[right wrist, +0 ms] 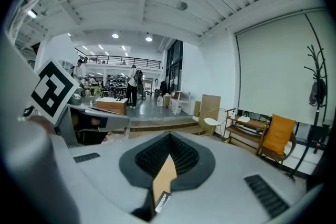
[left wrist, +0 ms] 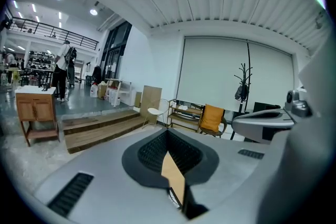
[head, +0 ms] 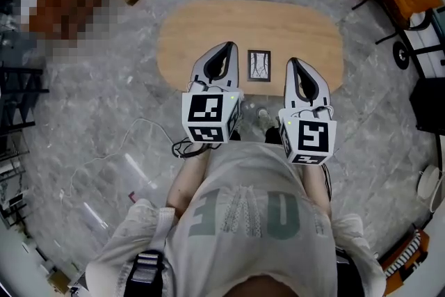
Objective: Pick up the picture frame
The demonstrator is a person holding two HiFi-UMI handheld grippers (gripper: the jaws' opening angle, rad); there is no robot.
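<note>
- Oval wooden counter [head: 188, 31]: carrying only the task's thing, close to the near edge and about midway along.
- Left tongs [head: 229, 46]: closed tip to tip with nothing gripped; poised over the counter just left of the frame and not touching it.
- Right tongs [head: 292, 60]: likewise pinched fully together and empty; just right of the frame, pointing the same way as the left pair.
- Picture frame [head: 259, 65]: lying flat and face up between the two tips, apart from both.
- Handling, as a judgement:
  - Probably light and stiff, so well within one pair's grip.
  - Likely fragile if glazed, though no view shows whether glass covers the face.
  - Possibly slick on the smooth wood, so apt to slide away under a sideways nudge.
  - Low-lying, with little height to bite on while flat.
- Where to take hold, as a judgement:
  - Best across the two long edges, on the border moulding rather than the face.
  - Calls for opening the tongs wider than the frame's short side first.
  - Alternatively, tipping up one edge and pinching front to back across the border.
- Looks:
  - Small upright rectangle, taller than wide.
  - Thin dark border round a pale picture.
  - Dark branching lines on the picture, too small to read further.
</note>
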